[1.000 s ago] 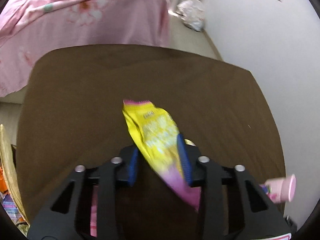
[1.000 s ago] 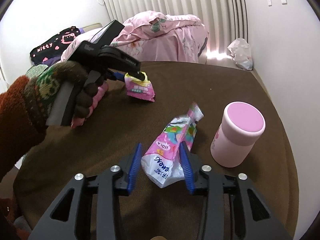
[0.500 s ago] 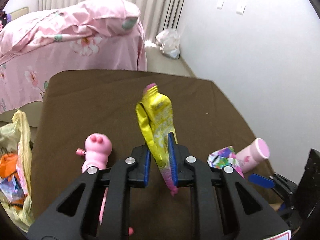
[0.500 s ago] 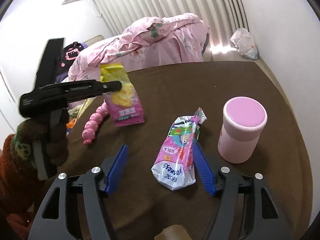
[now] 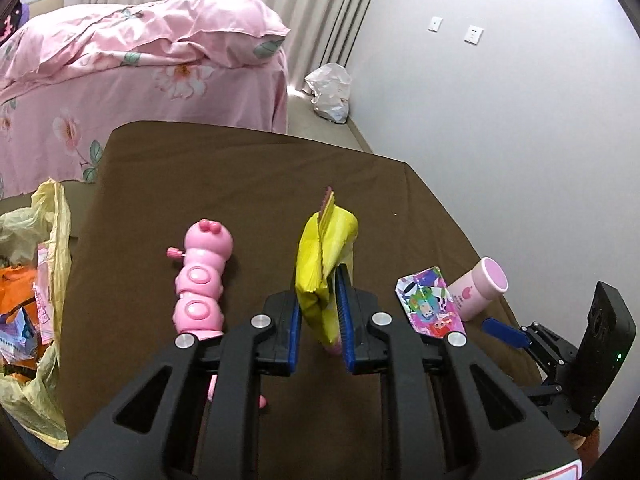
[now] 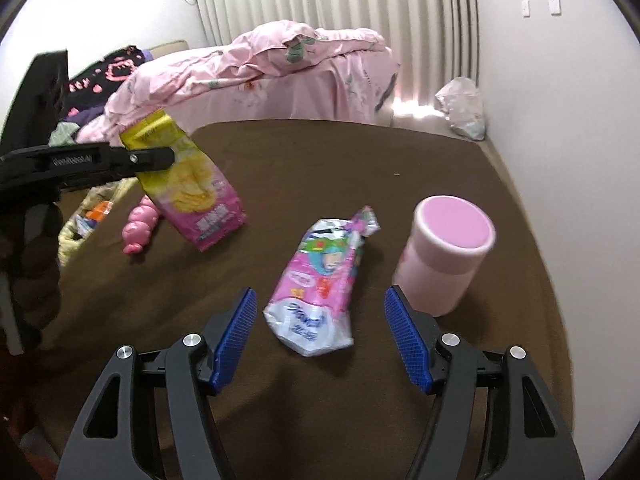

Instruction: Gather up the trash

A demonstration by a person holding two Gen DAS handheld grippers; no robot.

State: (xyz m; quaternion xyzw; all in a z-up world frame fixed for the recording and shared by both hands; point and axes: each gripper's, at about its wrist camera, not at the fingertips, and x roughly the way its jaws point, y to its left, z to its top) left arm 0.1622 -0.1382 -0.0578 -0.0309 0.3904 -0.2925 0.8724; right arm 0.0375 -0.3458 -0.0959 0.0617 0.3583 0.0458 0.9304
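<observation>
The left tongs [image 5: 318, 316] are clamped on a yellow snack packet [image 5: 324, 256], holding it in the air above the brown bench [image 5: 240, 184], while the right tongs [image 6: 320, 336] stand wide with nothing gripped, a pink and white wrapper [image 6: 320, 280] lying on the bench between their blue pads. The yellow trash bag [image 5: 52, 216] hangs open just off the bench's left edge. The packet is pinched near one end only, so it could slip or swing loose on the way to the bag, and it might miss the bag's slack, sagging mouth. If the right tongs close here, the outer pad could knock the pink cup [image 6: 448, 252], which stands just beside the wrapper near the bench's right edge. The pink caterpillar toy [image 5: 200, 280] lies near the left edge and could be swept along. The hand holding the left tongs is dark and blurred, and the bag's contents are hard to make out.
</observation>
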